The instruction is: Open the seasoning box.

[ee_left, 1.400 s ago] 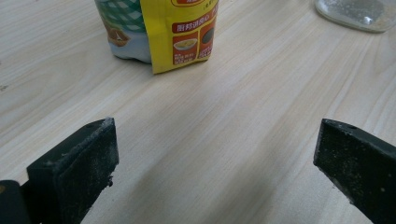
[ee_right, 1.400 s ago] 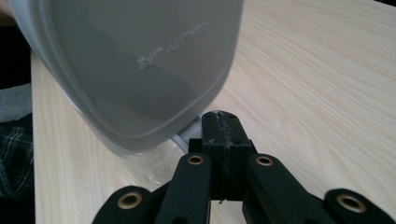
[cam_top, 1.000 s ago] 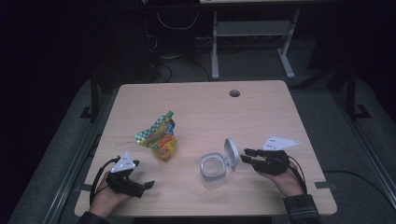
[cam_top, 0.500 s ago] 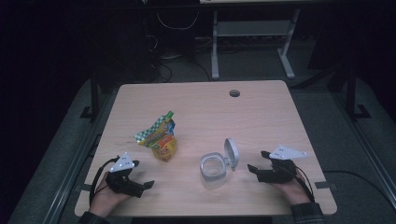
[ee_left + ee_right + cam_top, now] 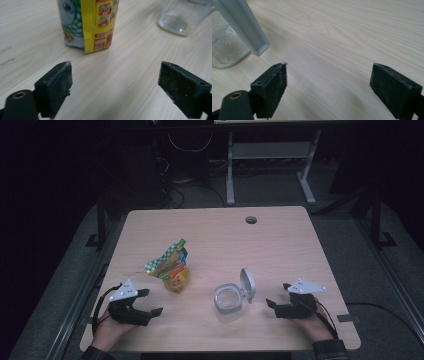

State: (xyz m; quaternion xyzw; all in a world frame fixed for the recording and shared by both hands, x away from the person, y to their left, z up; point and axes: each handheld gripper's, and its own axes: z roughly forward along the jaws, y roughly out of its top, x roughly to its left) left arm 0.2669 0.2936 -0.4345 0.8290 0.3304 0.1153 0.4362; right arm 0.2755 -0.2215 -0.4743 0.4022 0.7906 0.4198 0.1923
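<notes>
A clear plastic jar (image 5: 228,301) with a flip lid (image 5: 247,284) stood open in the lower middle of the high view. The lid was tipped up on the jar's right side. A bright snack pouch (image 5: 171,269) lay to the left of it, well apart.

The right gripper (image 5: 278,295) was seen at the lower right, just beside the lid, not touching it. Its jaws had just been opening, and nothing was held between them. The left gripper (image 5: 151,301) was seen at the lower left, near the pouch. Its jaws were wide but had just been closing a little, with nothing between them.

The pouch should probably be picked up by its top. It should be squeezed gently.
</notes>
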